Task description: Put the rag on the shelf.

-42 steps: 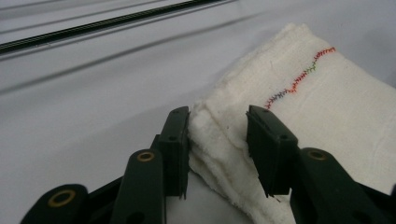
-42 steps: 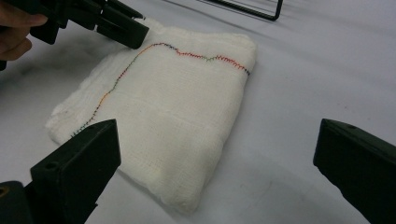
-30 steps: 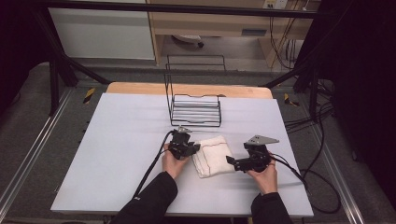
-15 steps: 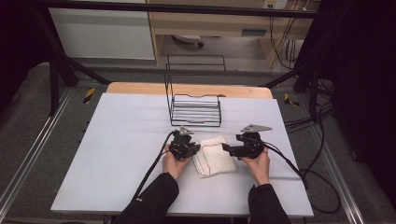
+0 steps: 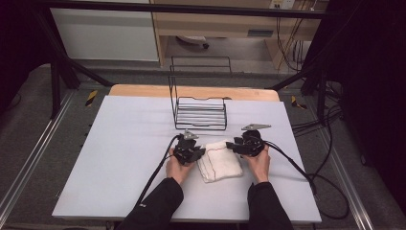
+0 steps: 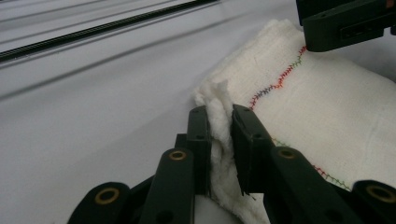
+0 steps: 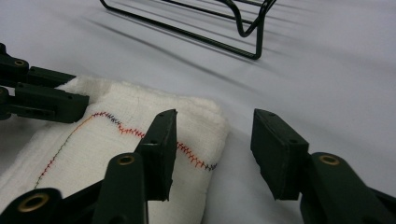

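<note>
A folded white cloth (image 5: pixel 220 160) with a coloured zigzag seam lies on the table between my two grippers. My left gripper (image 5: pixel 195 153) sits at its left edge; in the left gripper view its jaws are shut on a raised fold of the cloth (image 6: pixel 220 122). My right gripper (image 5: pixel 235 145) is at the cloth's far right corner. In the right gripper view it (image 7: pixel 212 144) stands open, one jaw over the cloth (image 7: pixel 116 140) and the other over bare table beside the cloth's edge.
A black wire rack (image 5: pixel 200 111) stands upright just beyond the cloth, near the table's far edge, and its base (image 7: pixel 224 28) shows in the right gripper view. The grey table top (image 5: pixel 124 143) stretches out to the left. Cables trail from both grippers.
My right gripper has moved left and forward, from beside the cloth's right side to its far right corner. The left gripper has stayed on the cloth's left edge.
</note>
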`<action>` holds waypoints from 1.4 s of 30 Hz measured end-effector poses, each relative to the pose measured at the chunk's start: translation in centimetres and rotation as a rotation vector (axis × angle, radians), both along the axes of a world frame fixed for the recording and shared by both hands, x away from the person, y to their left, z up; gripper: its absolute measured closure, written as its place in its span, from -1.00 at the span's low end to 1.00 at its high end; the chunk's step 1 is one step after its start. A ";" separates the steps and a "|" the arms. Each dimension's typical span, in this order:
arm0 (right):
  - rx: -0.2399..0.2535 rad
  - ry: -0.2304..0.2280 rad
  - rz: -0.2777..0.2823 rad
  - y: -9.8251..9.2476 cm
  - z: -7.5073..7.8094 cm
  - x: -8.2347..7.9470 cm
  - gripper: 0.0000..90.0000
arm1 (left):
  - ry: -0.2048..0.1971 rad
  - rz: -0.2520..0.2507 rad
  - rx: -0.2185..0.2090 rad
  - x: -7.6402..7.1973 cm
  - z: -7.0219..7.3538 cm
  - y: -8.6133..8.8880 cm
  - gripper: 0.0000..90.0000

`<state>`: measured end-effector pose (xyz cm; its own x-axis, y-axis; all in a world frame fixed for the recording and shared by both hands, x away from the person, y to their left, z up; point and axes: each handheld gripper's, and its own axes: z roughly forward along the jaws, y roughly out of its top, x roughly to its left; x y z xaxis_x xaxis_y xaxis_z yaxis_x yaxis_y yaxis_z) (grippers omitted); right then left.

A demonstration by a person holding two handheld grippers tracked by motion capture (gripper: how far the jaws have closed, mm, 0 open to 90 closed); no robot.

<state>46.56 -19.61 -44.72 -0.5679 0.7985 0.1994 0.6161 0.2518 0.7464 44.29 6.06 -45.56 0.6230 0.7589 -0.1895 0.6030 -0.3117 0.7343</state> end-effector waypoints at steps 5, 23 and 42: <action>-0.010 0.025 0.013 0.3 -0.6 0.1 0.30 | -0.001 -0.003 0.000 0.0 0.0 0.0 0.71; 0.034 0.090 0.008 0.6 -0.5 -0.1 0.80 | 0.040 0.004 -0.037 0.4 0.0 0.4 0.75; 0.081 -0.007 -0.009 -0.1 1.5 -2.1 0.83 | -0.009 0.003 -0.111 -0.5 1.7 0.8 0.80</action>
<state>44.44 -19.69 -43.18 -0.5625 0.7849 0.2601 0.6129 0.1846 0.7683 43.77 6.83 -43.84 0.6229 0.7354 -0.2667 0.5969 -0.2265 0.7697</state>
